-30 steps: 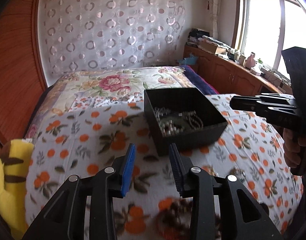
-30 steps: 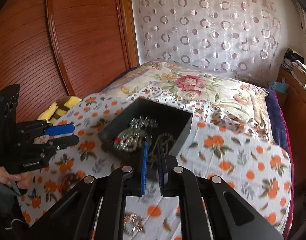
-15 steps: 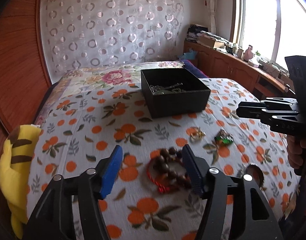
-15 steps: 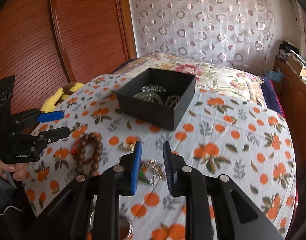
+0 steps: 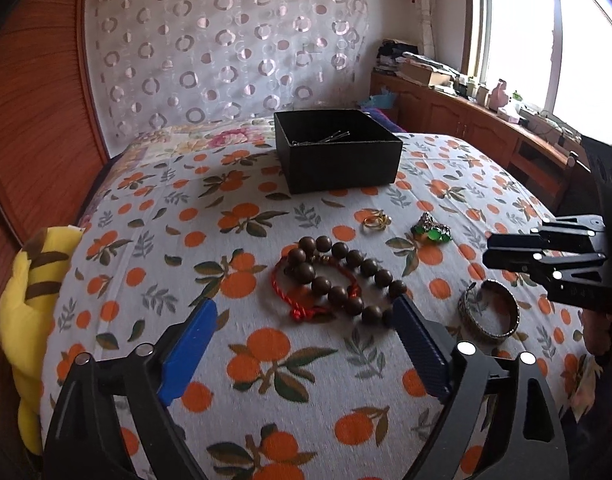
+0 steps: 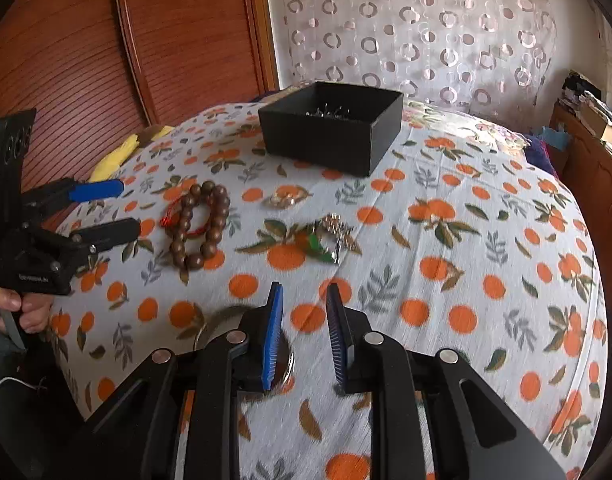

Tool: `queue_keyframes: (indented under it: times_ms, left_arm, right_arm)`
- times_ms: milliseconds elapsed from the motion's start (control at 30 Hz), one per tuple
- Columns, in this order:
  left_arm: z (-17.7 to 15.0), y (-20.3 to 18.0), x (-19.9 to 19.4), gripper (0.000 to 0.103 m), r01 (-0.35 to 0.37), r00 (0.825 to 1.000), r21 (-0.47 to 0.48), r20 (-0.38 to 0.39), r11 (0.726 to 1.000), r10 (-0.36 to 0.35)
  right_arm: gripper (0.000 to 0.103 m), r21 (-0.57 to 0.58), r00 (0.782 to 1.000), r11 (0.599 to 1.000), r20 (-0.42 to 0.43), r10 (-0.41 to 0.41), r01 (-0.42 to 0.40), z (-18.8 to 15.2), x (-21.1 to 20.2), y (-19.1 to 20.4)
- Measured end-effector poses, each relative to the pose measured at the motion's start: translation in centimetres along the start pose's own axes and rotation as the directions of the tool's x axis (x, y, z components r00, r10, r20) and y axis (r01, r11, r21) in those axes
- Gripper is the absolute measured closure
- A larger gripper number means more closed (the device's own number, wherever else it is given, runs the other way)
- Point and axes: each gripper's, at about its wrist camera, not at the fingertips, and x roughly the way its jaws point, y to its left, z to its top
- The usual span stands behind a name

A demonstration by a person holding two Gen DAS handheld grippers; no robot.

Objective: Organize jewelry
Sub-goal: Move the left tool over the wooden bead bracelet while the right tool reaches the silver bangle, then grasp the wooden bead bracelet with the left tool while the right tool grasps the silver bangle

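Note:
A black box [image 5: 337, 156] [image 6: 333, 128] with some jewelry inside sits far back on the orange-print bedspread. Closer lie a wooden bead bracelet [image 5: 345, 276] [image 6: 198, 224] tangled with a red cord bracelet [image 5: 302, 292], a gold ring [image 5: 375, 220] [image 6: 286, 198], a green-stone piece [image 5: 429, 232] [image 6: 325, 240] and a silver bangle [image 5: 489, 312]. My left gripper [image 5: 304, 344] [image 6: 126, 208] hovers just short of the beads, jaws opening wide, nothing between them. My right gripper [image 6: 304, 320] [image 5: 489, 249] stands slightly open and empty, near the bangle, short of the green piece.
A yellow striped plush toy [image 5: 22, 300] lies at the bed's left edge. Wooden wardrobe doors [image 6: 166, 40] stand behind it. A cluttered wooden cabinet [image 5: 465, 120] runs under the window on the right. A person's hand [image 6: 14, 308] holds the left gripper's handle.
Both grippers drew back from over the black box to the loose jewelry nearer the bed's front. The left jaws spread much wider. The right jaws parted a little.

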Motion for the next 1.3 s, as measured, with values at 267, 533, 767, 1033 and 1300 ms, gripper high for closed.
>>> queue_keyframes:
  times_ms: [267,533,767,1033,1300]
  left_arm:
    - [-1.0,0.1,-0.4,0.016,-0.006,1.0,-0.025,-0.005,1.0,0.006]
    - [-1.2,0.2,0.0,0.016,0.002,1.0,-0.037,-0.024,0.999,-0.003]
    - [-0.4,-0.5,0.8,0.036,0.063,0.997,-0.023,-0.04,0.998,-0.064]
    - [1.4,-0.5,3.1,0.058,0.091,0.993,-0.046,-0.073,0.995,-0.094]
    - [2.2,0.4,5.1,0.067,0.061,0.992,-0.067,-0.106,0.996,-0.068]
  right_arm:
    - [0.079,-0.03,0.999,0.999,-0.05,0.021,-0.023,-1.8,0.1,1.0]
    - [0.091,-0.06,0.999,0.998,-0.038,-0.036,0.033,-1.9,0.6,1.2]
    - [0.091,-0.069,0.998,0.996,-0.022,-0.062,0.06,-2.0,0.7,1.4]
    - [0.092,-0.048,0.999,0.998,-0.017,-0.046,0.045,-2.0,0.7,1.2]
    - [0.092,-0.05,0.999,0.998,-0.017,-0.048,0.047,-2.0,0.6,1.2]
